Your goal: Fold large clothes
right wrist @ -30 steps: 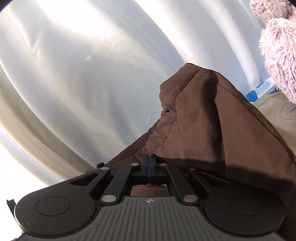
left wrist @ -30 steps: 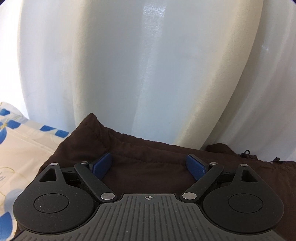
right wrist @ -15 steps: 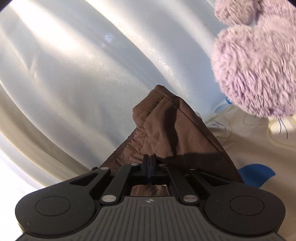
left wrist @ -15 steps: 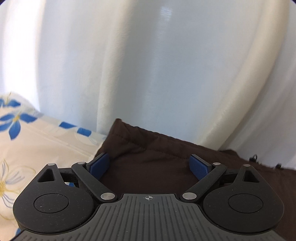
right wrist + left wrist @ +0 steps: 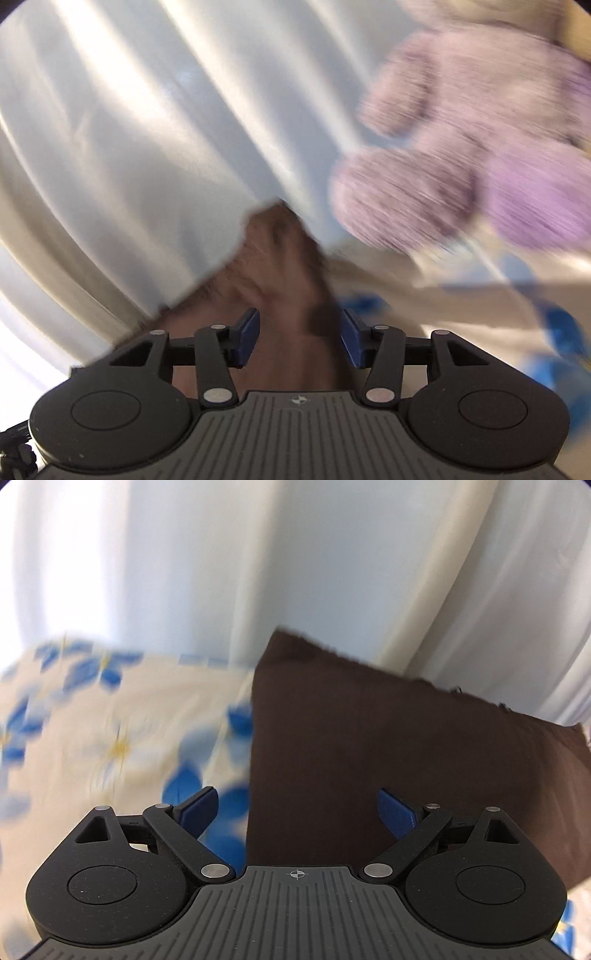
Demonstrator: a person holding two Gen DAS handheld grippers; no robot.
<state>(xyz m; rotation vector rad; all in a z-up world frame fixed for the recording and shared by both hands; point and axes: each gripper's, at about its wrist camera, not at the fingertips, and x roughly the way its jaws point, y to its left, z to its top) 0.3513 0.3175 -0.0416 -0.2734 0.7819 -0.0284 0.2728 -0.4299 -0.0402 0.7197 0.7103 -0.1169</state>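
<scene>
A dark brown garment [image 5: 388, 746] lies on a cream bedsheet with blue flowers [image 5: 110, 731], its far edge against a white curtain. My left gripper [image 5: 297, 806] is open above the garment's left edge, empty. In the right wrist view the same brown garment [image 5: 284, 266] runs between the open blue pads of my right gripper [image 5: 300, 332]; the pads stand apart from the cloth. That view is blurred by motion.
A white curtain [image 5: 332, 572] hangs behind the bed and also shows in the right wrist view [image 5: 129, 129]. A fluffy lilac plush toy [image 5: 480, 147] sits on the sheet at the right.
My right gripper was shut on the brown garment's edge and has opened, letting it go. Both grippers have pulled back; the garment now lies flatter with more sheet showing.
</scene>
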